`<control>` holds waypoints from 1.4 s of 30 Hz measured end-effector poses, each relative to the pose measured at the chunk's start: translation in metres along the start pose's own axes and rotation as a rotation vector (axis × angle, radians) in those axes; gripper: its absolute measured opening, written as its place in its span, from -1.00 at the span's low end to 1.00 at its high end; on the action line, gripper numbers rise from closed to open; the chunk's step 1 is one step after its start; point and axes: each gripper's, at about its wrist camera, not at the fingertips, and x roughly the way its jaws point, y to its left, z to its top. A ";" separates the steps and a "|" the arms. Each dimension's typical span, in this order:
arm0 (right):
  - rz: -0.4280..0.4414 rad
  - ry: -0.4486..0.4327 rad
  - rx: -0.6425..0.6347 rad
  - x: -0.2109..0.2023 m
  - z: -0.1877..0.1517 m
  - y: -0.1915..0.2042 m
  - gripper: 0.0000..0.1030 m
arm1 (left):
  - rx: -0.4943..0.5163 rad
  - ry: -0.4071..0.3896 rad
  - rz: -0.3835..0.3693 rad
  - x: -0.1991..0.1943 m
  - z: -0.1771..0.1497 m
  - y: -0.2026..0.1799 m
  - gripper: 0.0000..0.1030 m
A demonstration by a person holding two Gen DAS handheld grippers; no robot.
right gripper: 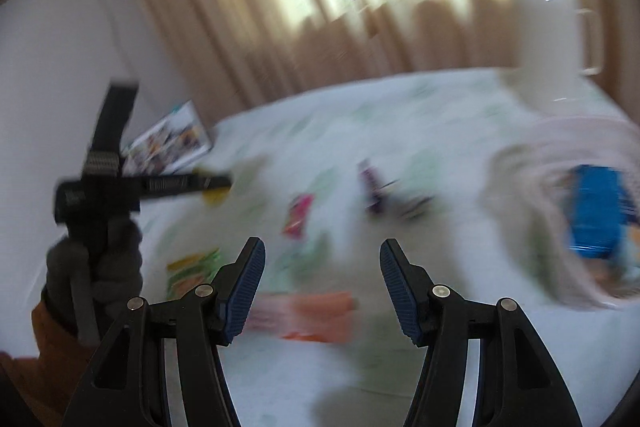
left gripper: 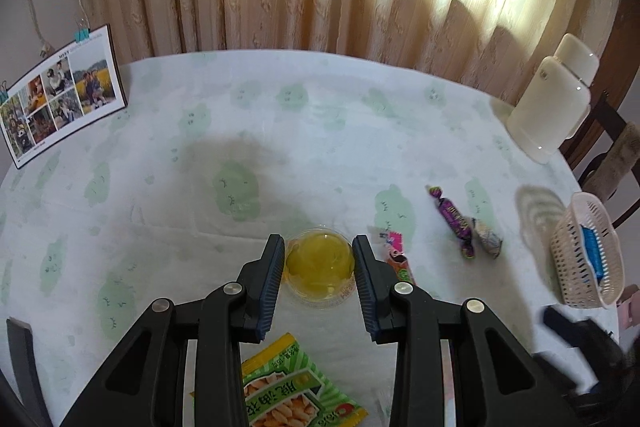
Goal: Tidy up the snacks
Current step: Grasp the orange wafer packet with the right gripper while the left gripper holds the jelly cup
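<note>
My left gripper (left gripper: 318,259) is open, its jaws on either side of a yellow jelly cup (left gripper: 319,269) that sits on the table. I cannot tell if the pads touch it. A green snack packet (left gripper: 296,391) lies just below the gripper. A pink-orange candy stick (left gripper: 396,253), a purple wrapped candy (left gripper: 454,217) and a silver wrapped candy (left gripper: 488,238) lie to the right. A white basket (left gripper: 586,255) holding a blue packet (left gripper: 594,253) stands at the right edge. My right gripper (right gripper: 322,267) is open and empty above the table; its view is blurred.
A white thermos jug (left gripper: 554,99) stands at the back right. A photo card (left gripper: 60,93) leans at the back left. Curtains hang behind the table (left gripper: 280,131). In the right wrist view an orange packet (right gripper: 316,315) lies near the fingers, and the left gripper (right gripper: 120,183) shows at left.
</note>
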 end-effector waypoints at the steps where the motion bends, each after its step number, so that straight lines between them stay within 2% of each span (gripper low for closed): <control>1: 0.010 0.023 -0.018 0.008 -0.001 0.004 0.18 | 0.000 -0.005 -0.005 -0.003 0.000 0.000 -0.39; 7: 0.081 0.178 -0.088 0.061 -0.002 0.018 0.18 | -0.001 -0.017 -0.027 -0.012 -0.002 0.001 -0.39; 13: 0.088 0.274 -0.099 0.088 -0.007 0.013 0.18 | -0.010 -0.012 -0.029 -0.012 -0.003 0.004 -0.39; 17: 0.105 0.302 -0.151 0.077 -0.015 0.016 0.20 | -0.009 -0.014 -0.033 -0.013 -0.004 0.004 -0.39; 20: 0.103 0.314 -0.220 0.061 -0.029 0.026 0.31 | -0.005 -0.015 -0.035 -0.014 -0.004 0.003 -0.39; 23: 0.117 0.336 -0.266 0.049 -0.044 0.036 0.35 | -0.001 -0.013 -0.038 -0.015 -0.005 0.000 -0.39; 28: 0.052 0.320 -0.317 0.045 -0.055 0.052 0.35 | 0.007 -0.020 -0.047 -0.018 -0.006 -0.003 -0.39; 31: -0.022 0.301 -0.365 0.053 -0.057 0.061 0.35 | 0.004 -0.020 -0.049 -0.019 -0.006 -0.003 -0.39; 34: -0.116 0.286 -0.429 0.061 -0.060 0.071 0.28 | -0.001 -0.018 -0.051 -0.020 -0.006 -0.002 -0.39; 36: -0.114 0.284 -0.424 0.063 -0.060 0.074 -0.05 | -0.005 -0.021 -0.052 -0.022 -0.006 -0.002 -0.39; 39: -0.117 0.283 -0.414 0.061 -0.060 0.075 -0.25 | -0.007 -0.024 -0.055 -0.023 -0.005 -0.001 -0.39; 42: -0.095 0.281 -0.366 0.058 -0.057 0.068 -0.31 | -0.006 -0.027 -0.056 -0.023 -0.006 -0.002 -0.39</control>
